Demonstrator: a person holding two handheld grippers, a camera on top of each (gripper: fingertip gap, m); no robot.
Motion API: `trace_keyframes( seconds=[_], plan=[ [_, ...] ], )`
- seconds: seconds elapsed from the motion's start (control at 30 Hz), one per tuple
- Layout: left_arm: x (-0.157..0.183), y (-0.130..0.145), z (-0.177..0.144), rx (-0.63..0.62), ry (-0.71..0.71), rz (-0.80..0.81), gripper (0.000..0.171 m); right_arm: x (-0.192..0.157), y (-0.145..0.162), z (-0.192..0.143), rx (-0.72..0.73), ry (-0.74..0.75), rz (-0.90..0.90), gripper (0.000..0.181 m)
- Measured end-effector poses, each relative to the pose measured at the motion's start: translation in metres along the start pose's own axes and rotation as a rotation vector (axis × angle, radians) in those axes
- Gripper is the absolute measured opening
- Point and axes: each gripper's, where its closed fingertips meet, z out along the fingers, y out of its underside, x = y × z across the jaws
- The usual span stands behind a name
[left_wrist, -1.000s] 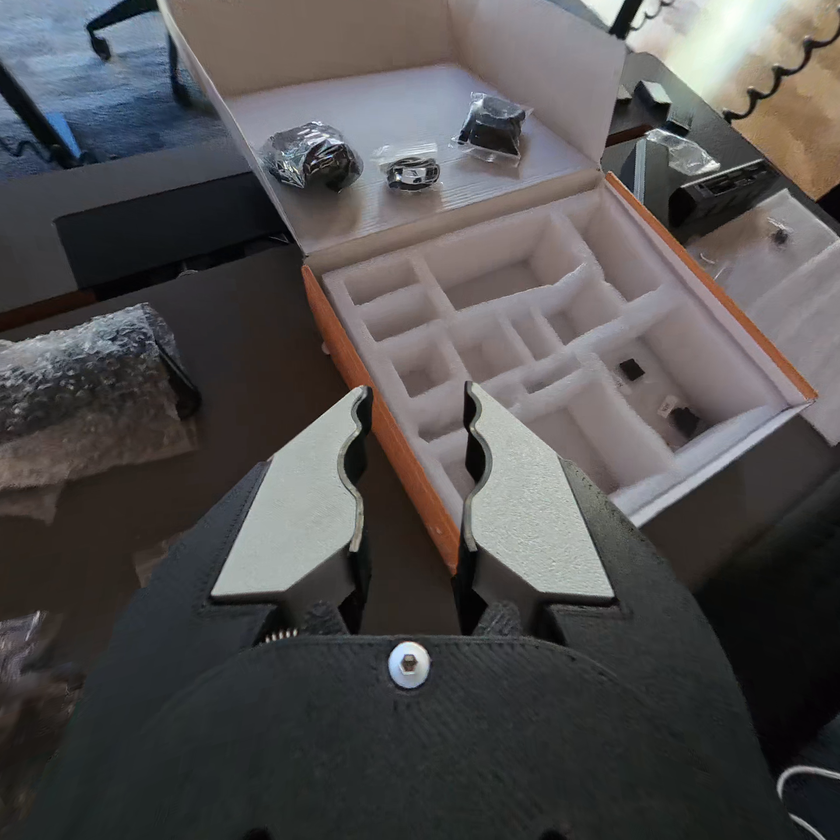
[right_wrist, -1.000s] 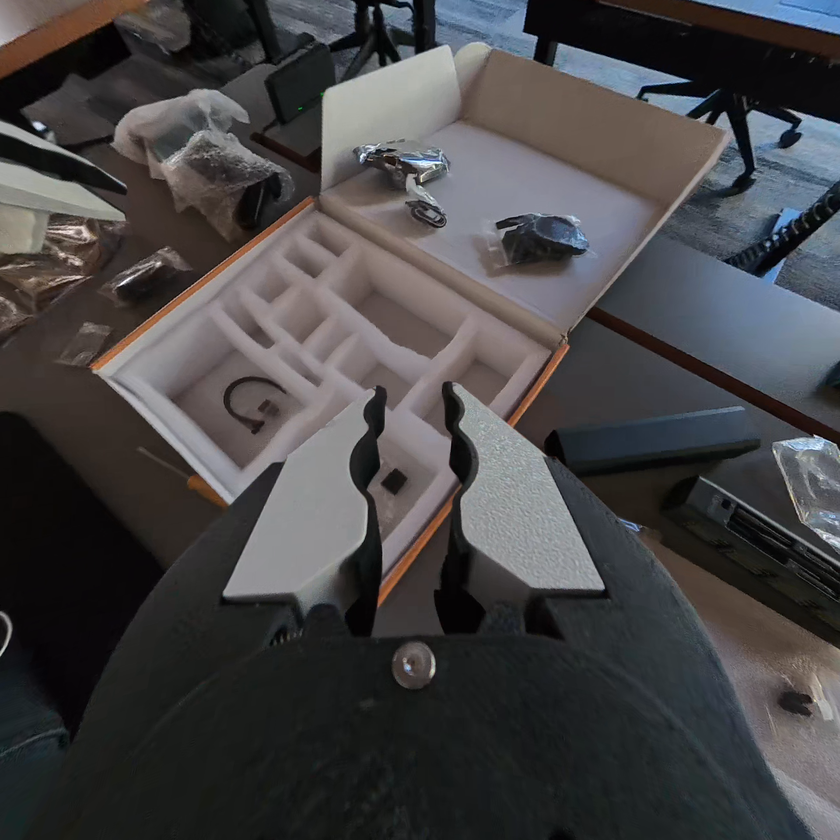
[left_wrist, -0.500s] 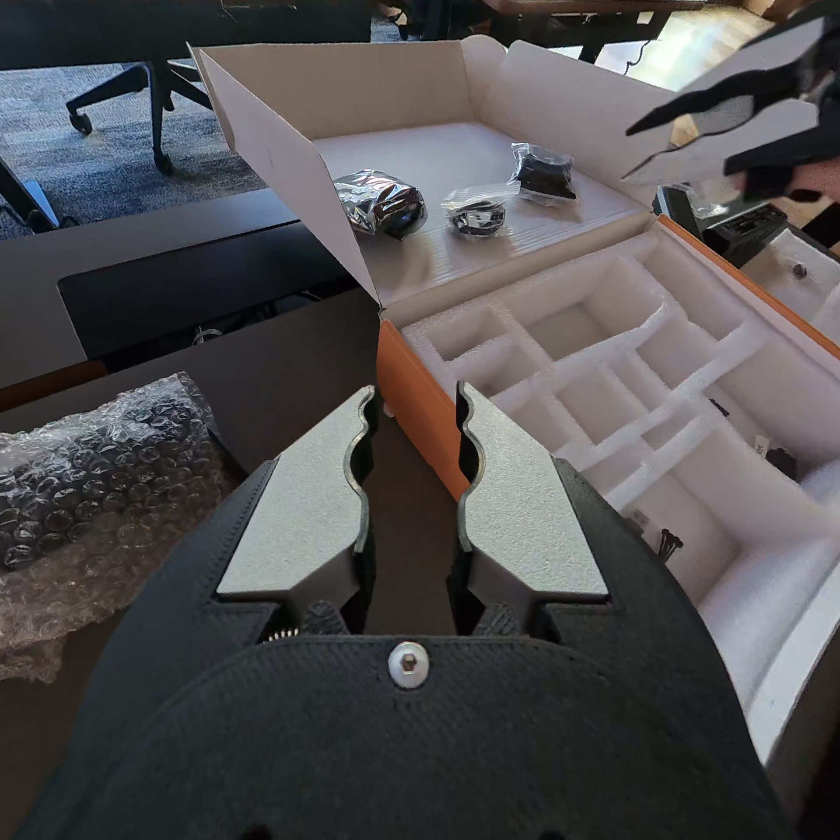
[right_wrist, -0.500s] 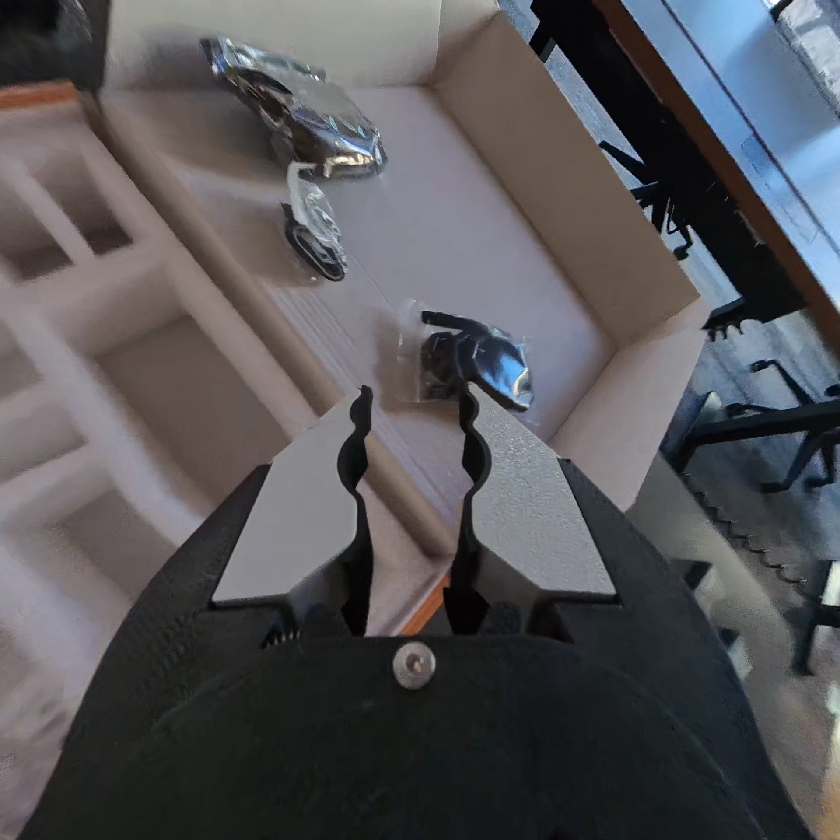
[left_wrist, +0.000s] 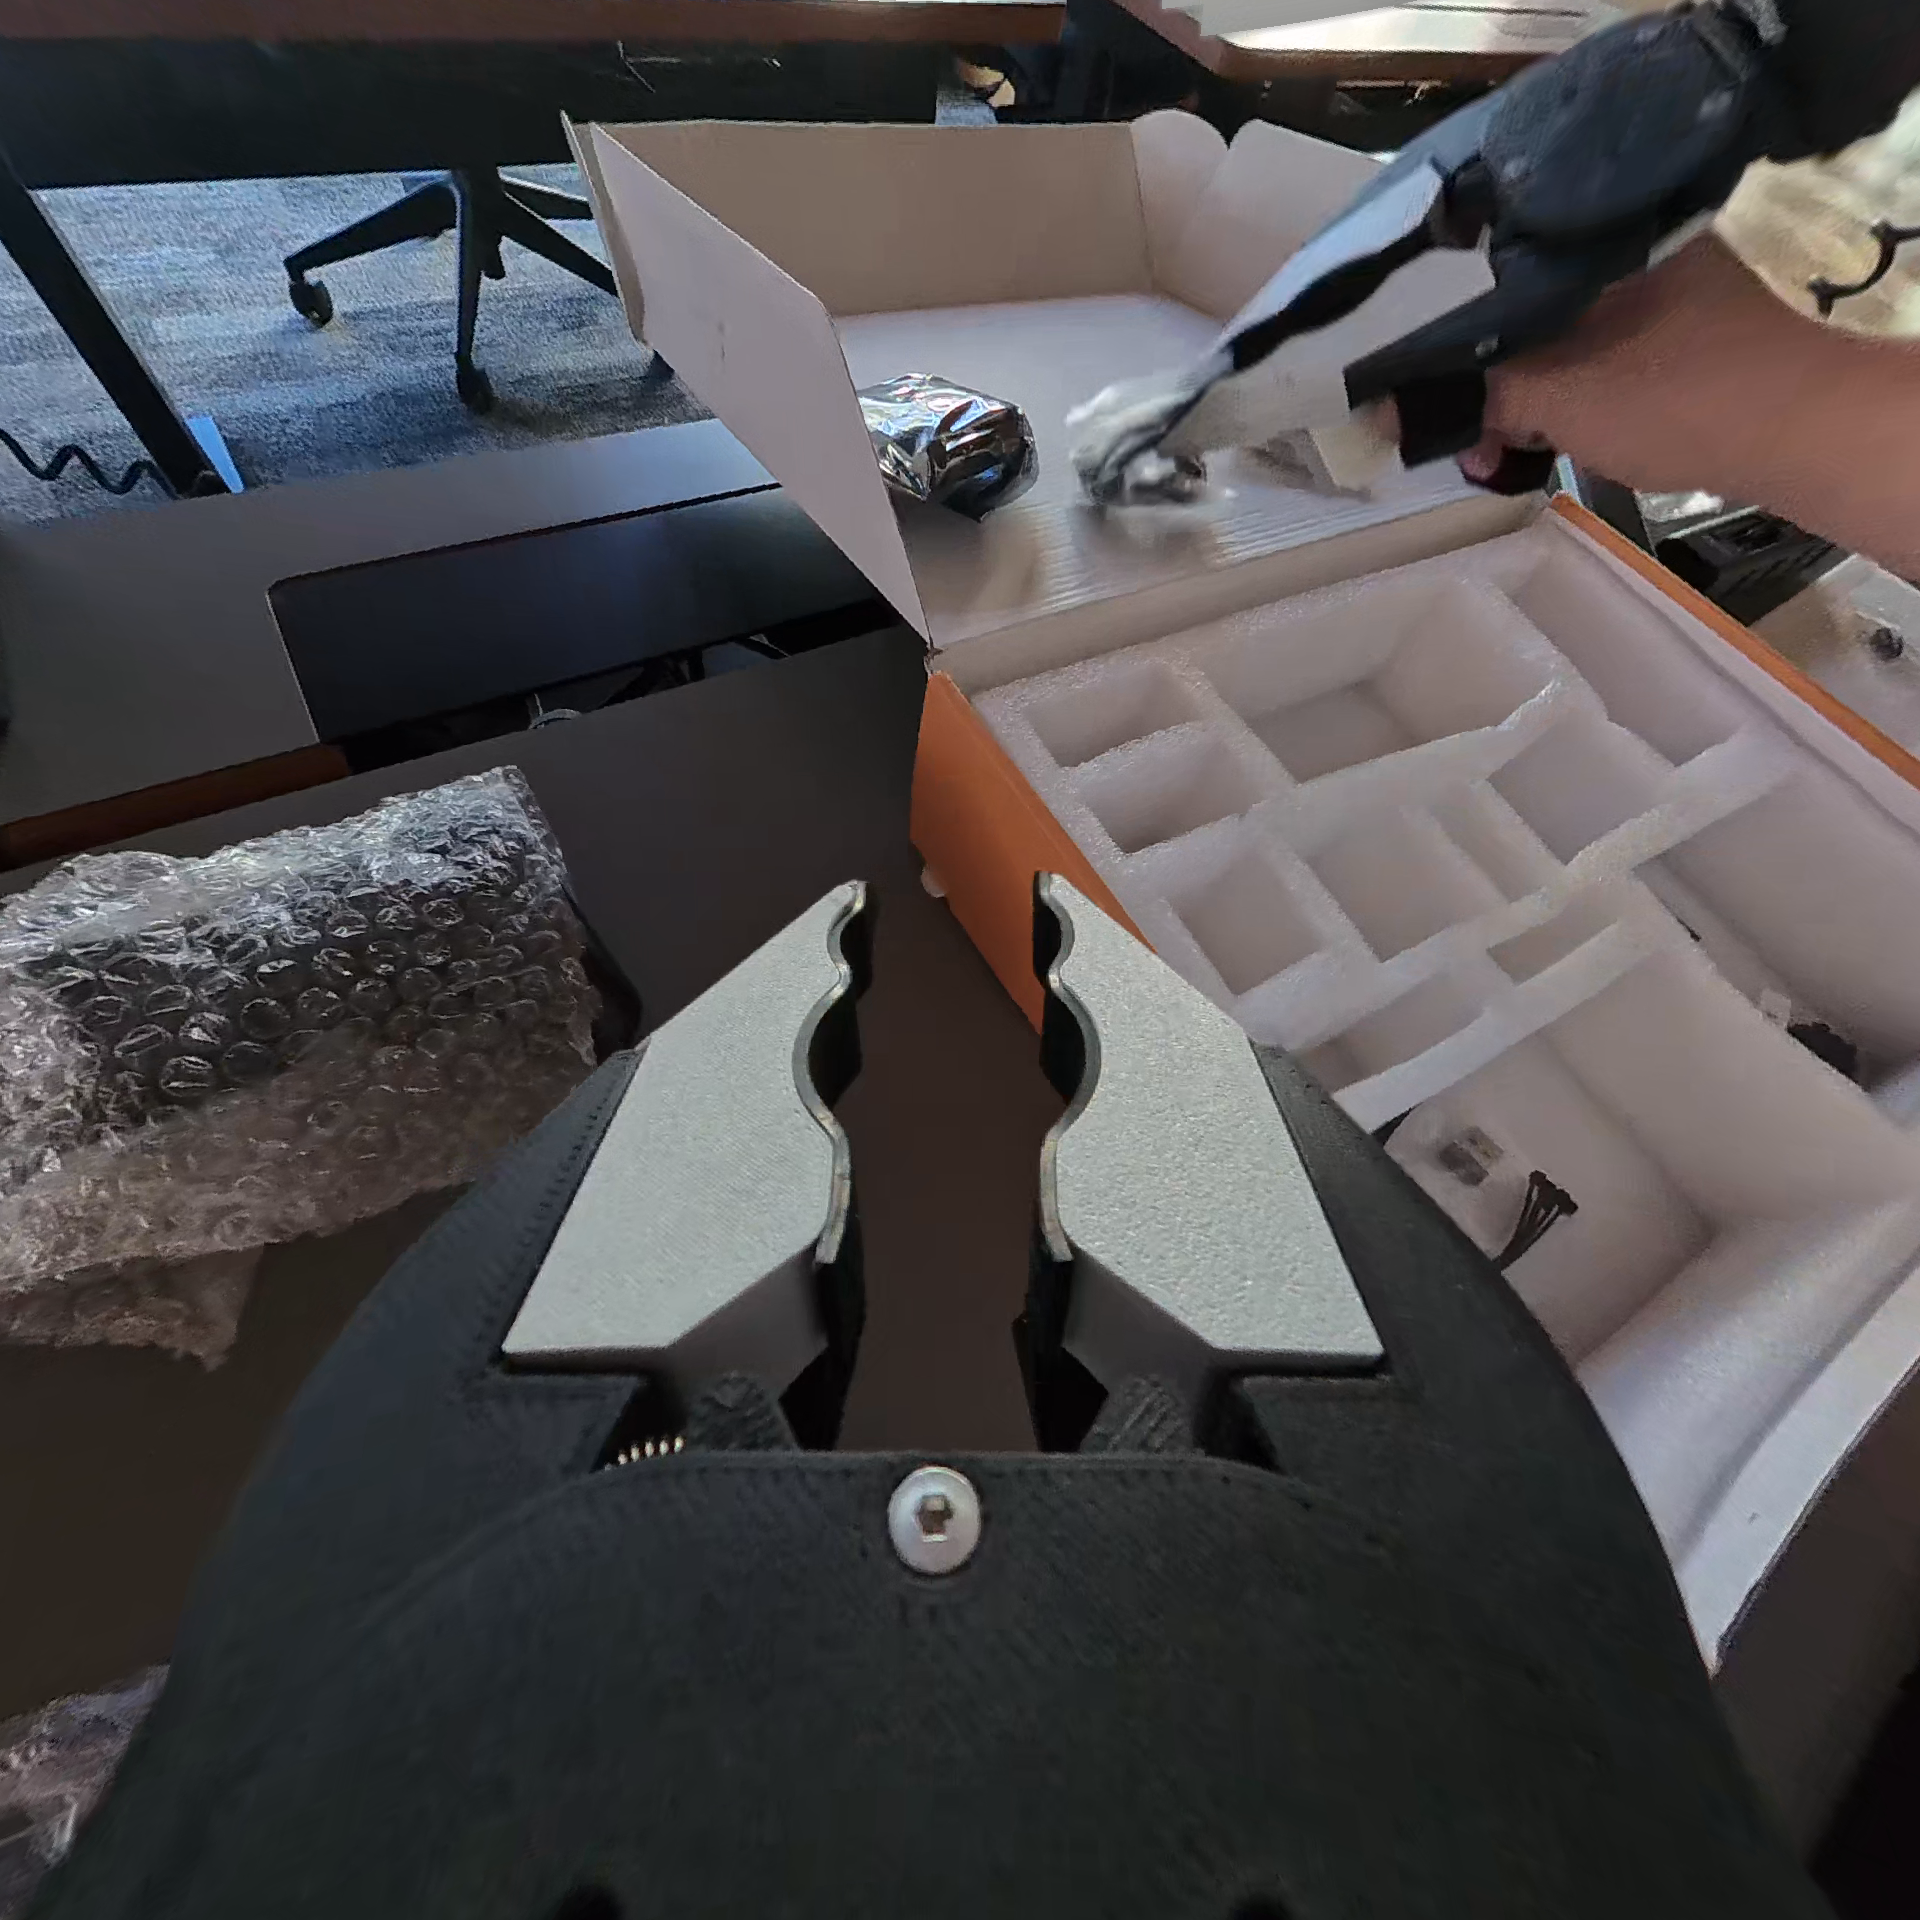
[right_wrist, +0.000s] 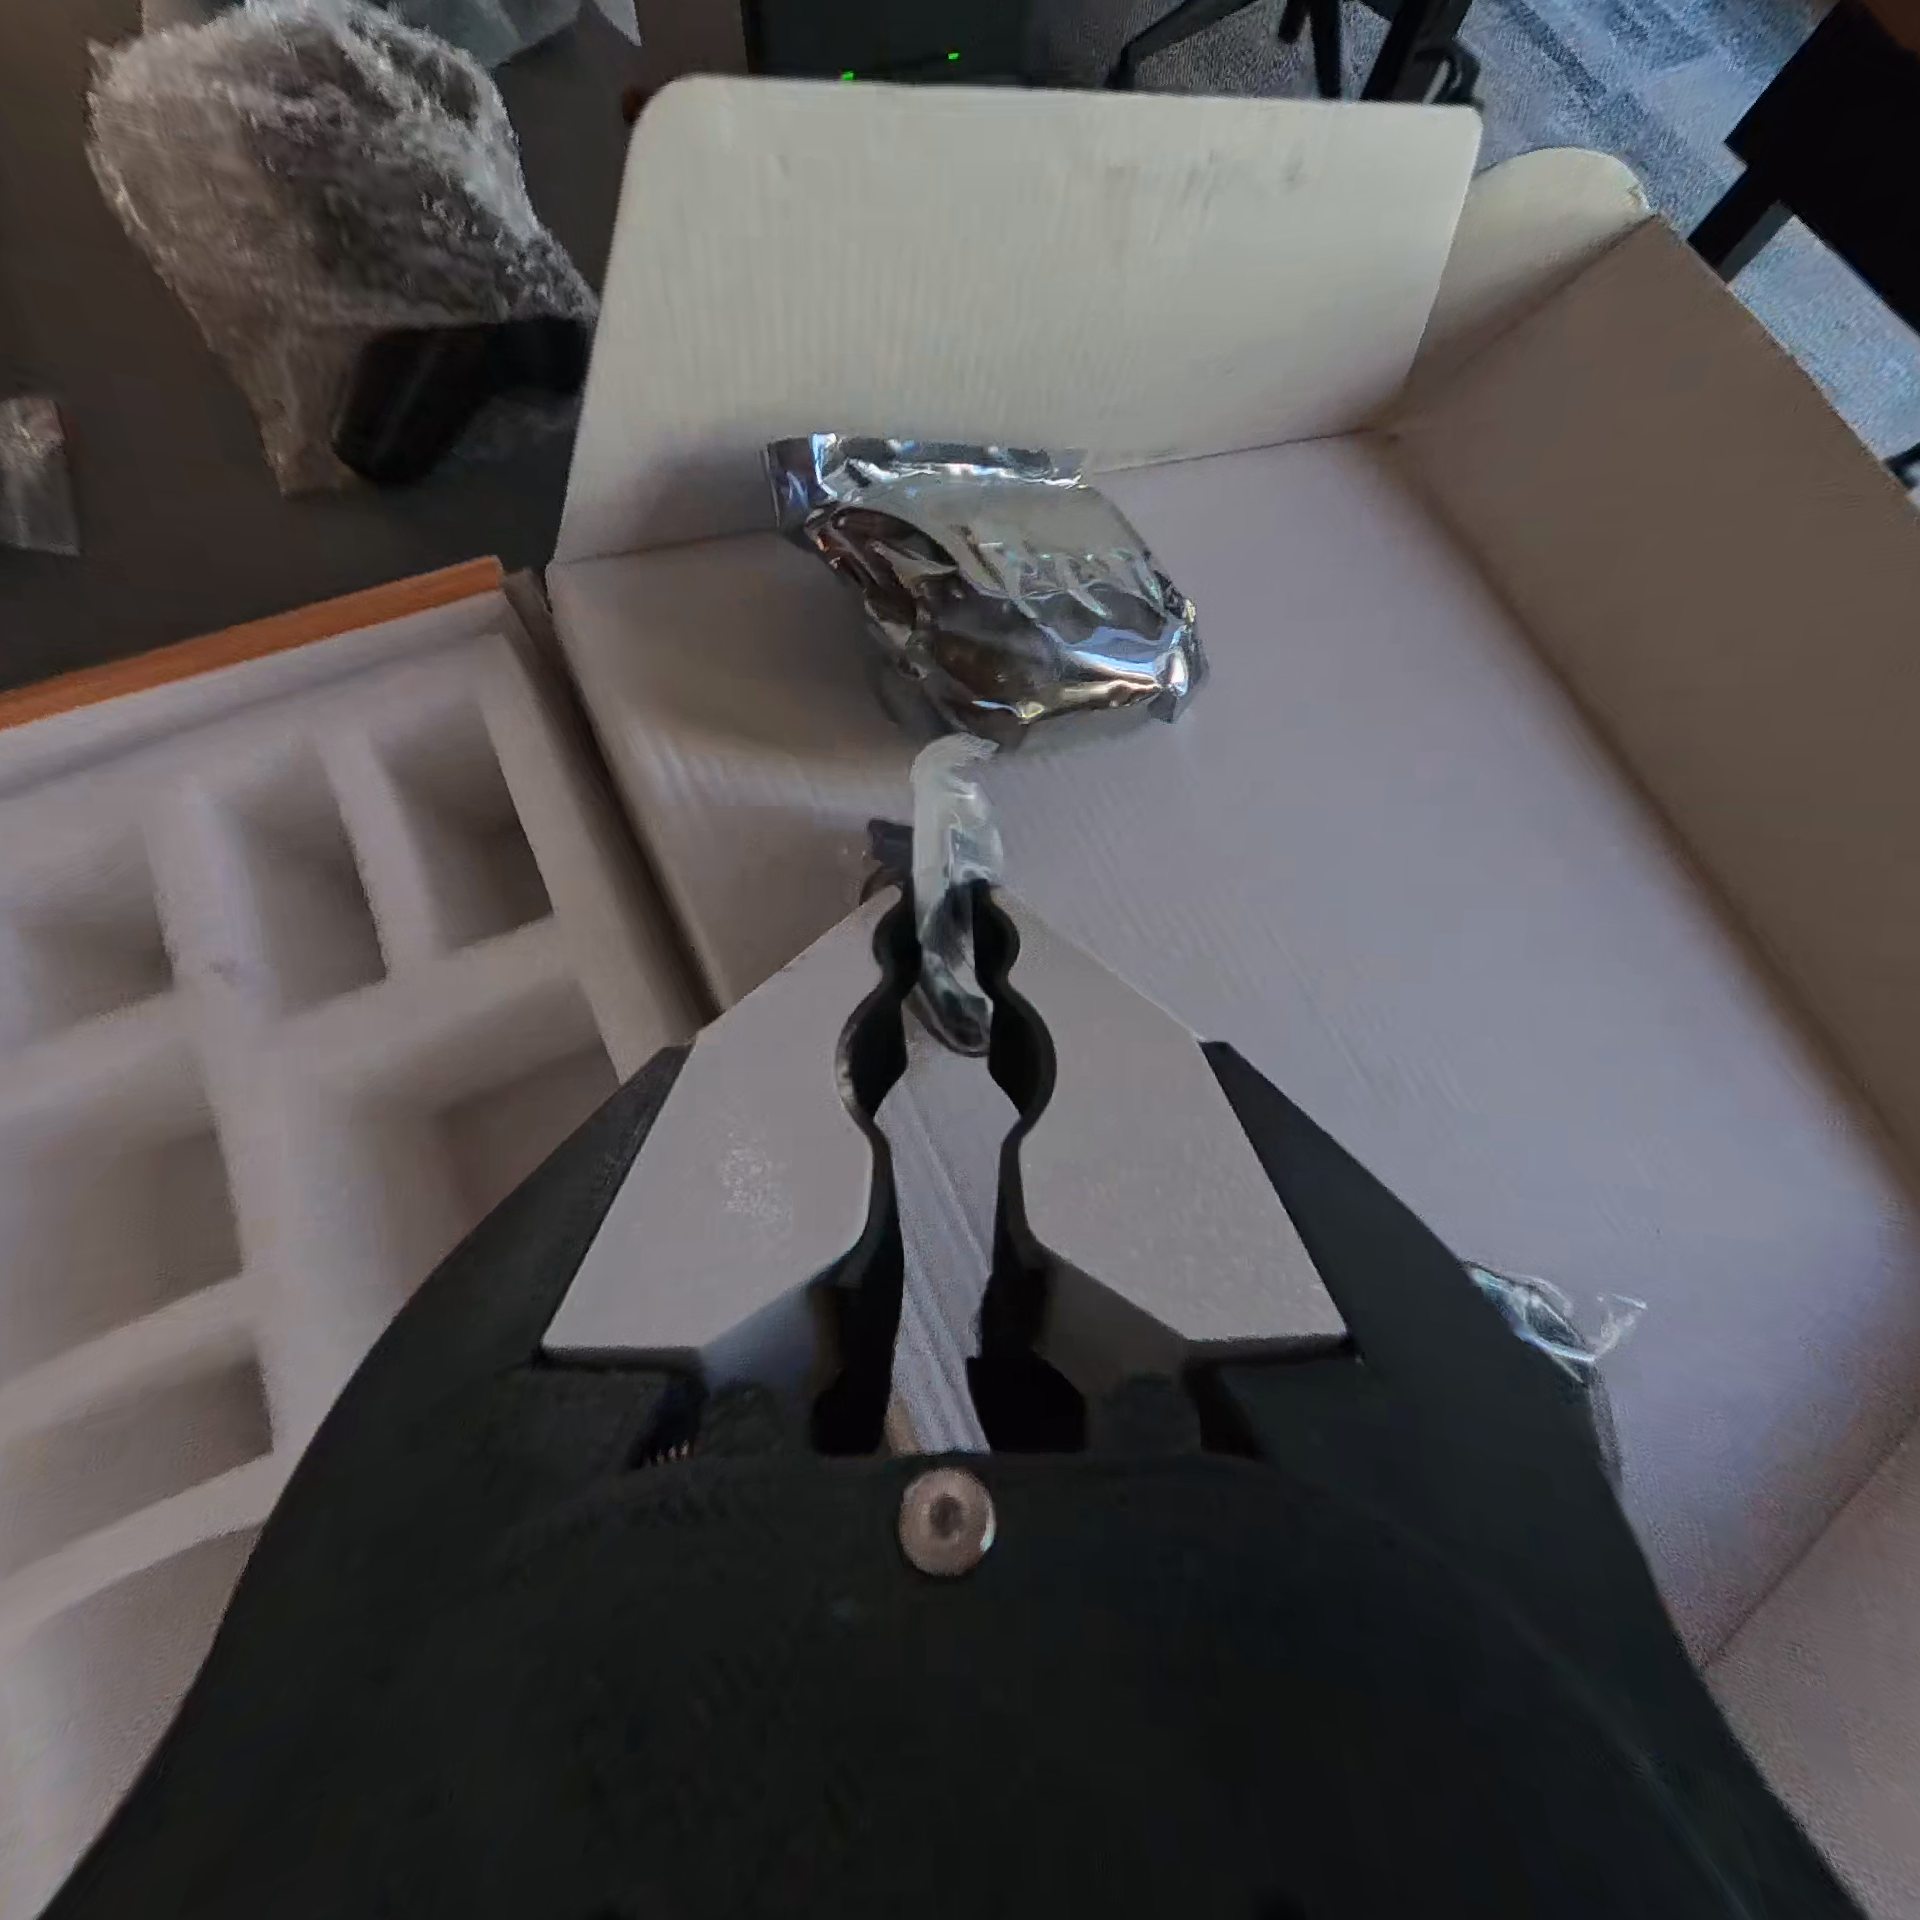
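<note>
My right gripper (right_wrist: 943, 914) pinches the small clear bag (right_wrist: 951, 862) by thin film; may slip. Left gripper (left_wrist: 948, 904) gapes empty.

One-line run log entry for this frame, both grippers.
left gripper: open, empty, above table beside orange box | right gripper: shut on small clear bag in box lid | silver foil bag just beyond
</note>
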Motion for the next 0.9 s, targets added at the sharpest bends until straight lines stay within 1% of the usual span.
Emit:
trace_keyframes(
  seconds=[0.07, 0.13, 0.2, 0.27, 0.33, 0.4, 0.47, 0.5, 0.57, 0.63, 0.7, 0.73, 0.8, 0.83, 0.9],
  plan=[
    [0.004, 0.005, 0.000, -0.016, 0.011, 0.010, 0.028, 0.008, -0.003, -0.003, 0.005, -0.014, 0.126, 0.006],
    [0.008, 0.007, 0.000, -0.024, 0.023, 0.020, 0.028, 0.016, -0.006, -0.007, 0.023, -0.044, 0.300, 0.006],
    [0.011, 0.007, 0.000, -0.026, 0.034, 0.026, 0.027, 0.021, -0.003, -0.010, 0.000, -0.096, 0.491, 0.006],
    [0.013, 0.006, 0.001, -0.024, 0.046, 0.025, 0.027, 0.022, -0.005, -0.013, 0.017, -0.173, 0.625, 0.006],
    [0.015, 0.005, 0.003, -0.023, 0.056, 0.024, 0.027, 0.024, -0.006, -0.015, 0.036, -0.209, 0.694, 0.006],
    [0.017, 0.005, 0.004, -0.024, 0.065, 0.023, 0.026, 0.028, 0.000, -0.016, 0.025, -0.205, 0.756, 0.006],
    [0.018, 0.003, 0.004, -0.023, 0.071, 0.030, 0.026, 0.025, -0.005, -0.020, 0.055, -0.283, 0.851, 0.006],
    [0.019, 0.001, 0.005, -0.021, 0.072, 0.037, 0.026, 0.025, -0.014, -0.024, 0.109, -0.328, 0.879, 0.006],
    [0.020, -0.005, 0.007, -0.013, 0.081, 0.033, 0.026, 0.020, -0.036, -0.035, 0.240, -0.379, 0.825, 0.005],
    [0.027, -0.021, 0.015, 0.013, 0.145, -0.027, 0.036, 0.012, -0.055, -0.046, 0.328, -0.328, 0.672, 0.006],
    [0.037, -0.050, 0.027, 0.057, 0.229, -0.132, 0.049, 0.000, -0.070, -0.054, 0.369, -0.243, 0.492, 0.006],
    [0.043, -0.067, 0.033, 0.091, 0.273, -0.190, 0.051, -0.007, -0.076, -0.056, 0.375, -0.206, 0.414, 0.006],
    [0.054, -0.099, 0.048, 0.149, 0.343, -0.291, 0.050, -0.023, -0.088, -0.061, 0.390, -0.171, 0.290, 0.006],
    [0.057, -0.113, 0.055, 0.173, 0.358, -0.330, 0.045, -0.028, -0.093, -0.063, 0.399, -0.150, 0.248, 0.006],
    [0.060, -0.139, 0.065, 0.254, 0.357, -0.401, 0.041, -0.035, -0.101, -0.069, 0.420, -0.119, 0.196, 0.005]
  ],
)
